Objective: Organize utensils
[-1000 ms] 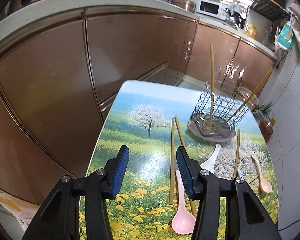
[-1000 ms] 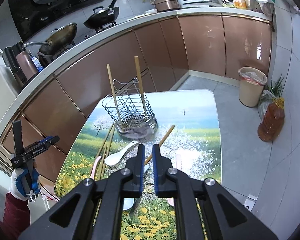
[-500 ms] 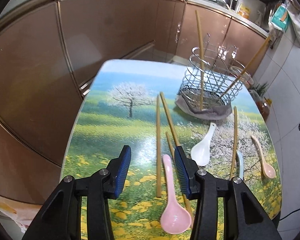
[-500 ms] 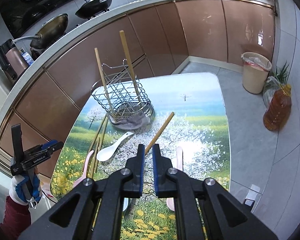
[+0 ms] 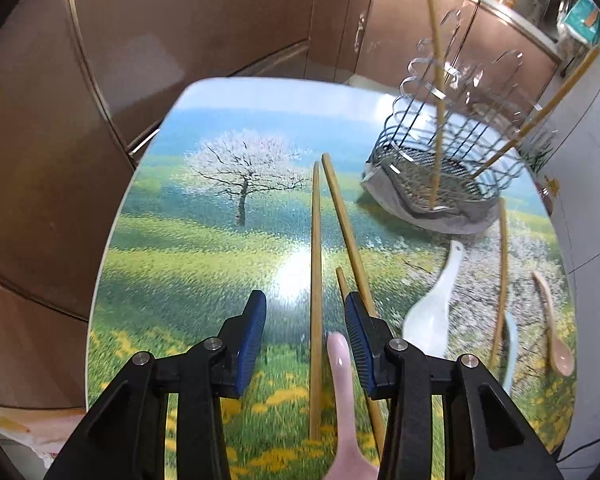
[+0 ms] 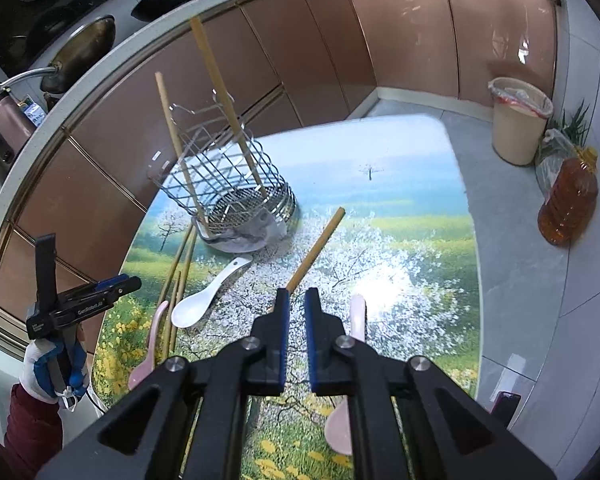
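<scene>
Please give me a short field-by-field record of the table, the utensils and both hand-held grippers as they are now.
surface: table with a landscape print
holder: wire basket, two chopsticks standing in it
loose: white spoon, pink spoon, more chopsticks and spoons lying flat
left hand-held gripper: open, jaws just been closing, a chopstick and the pink spoon's handle between them
right hand-held gripper: shut, empty

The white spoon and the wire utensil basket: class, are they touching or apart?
Apart. In the right wrist view the white spoon lies on the table with printed tabletop showing between its handle tip and the cloth under the wire utensil basket.
</scene>
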